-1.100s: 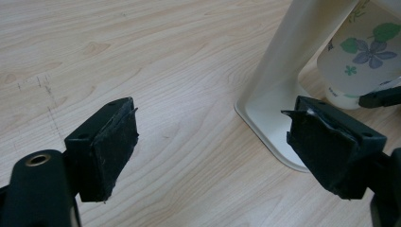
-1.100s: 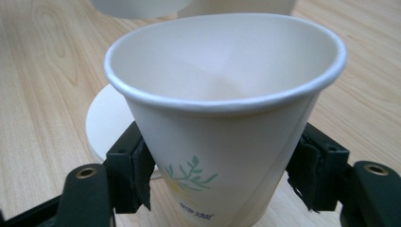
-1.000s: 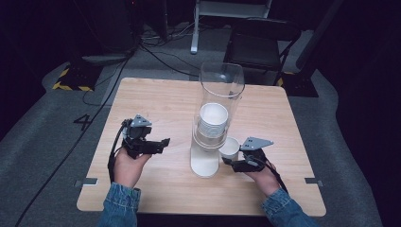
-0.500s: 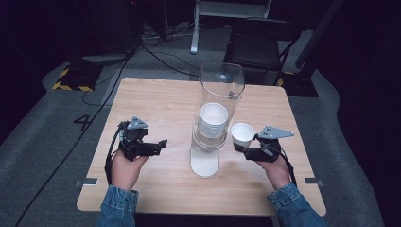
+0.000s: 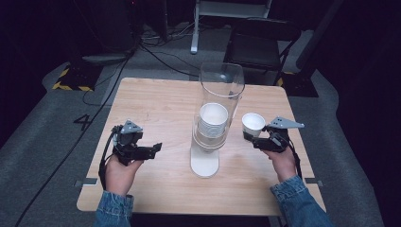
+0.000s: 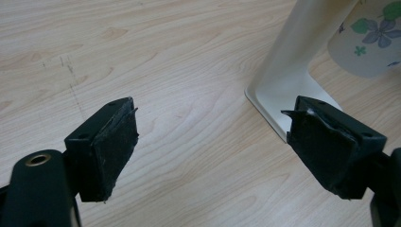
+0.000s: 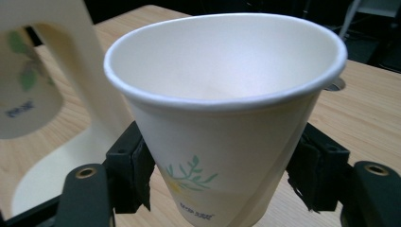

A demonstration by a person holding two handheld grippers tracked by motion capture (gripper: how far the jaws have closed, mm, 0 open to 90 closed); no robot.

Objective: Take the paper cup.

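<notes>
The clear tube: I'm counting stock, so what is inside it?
Inside the tube sits a stack of cups, top one open and empty. How many are nested below cannot be told.

Your left gripper (image 5: 150, 149) sits low at the near left of the table, held from below by your left hand (image 5: 120, 170), jaws parted wide with nothing between them and pointing right. Your right gripper (image 5: 255, 140) is at the right, raised slightly, its jaws closed on the sides of a paper cup (image 5: 252, 125). Your right hand (image 5: 283, 161) supports it from the near side. Both denim-sleeved forearms enter from the near edge.
</notes>
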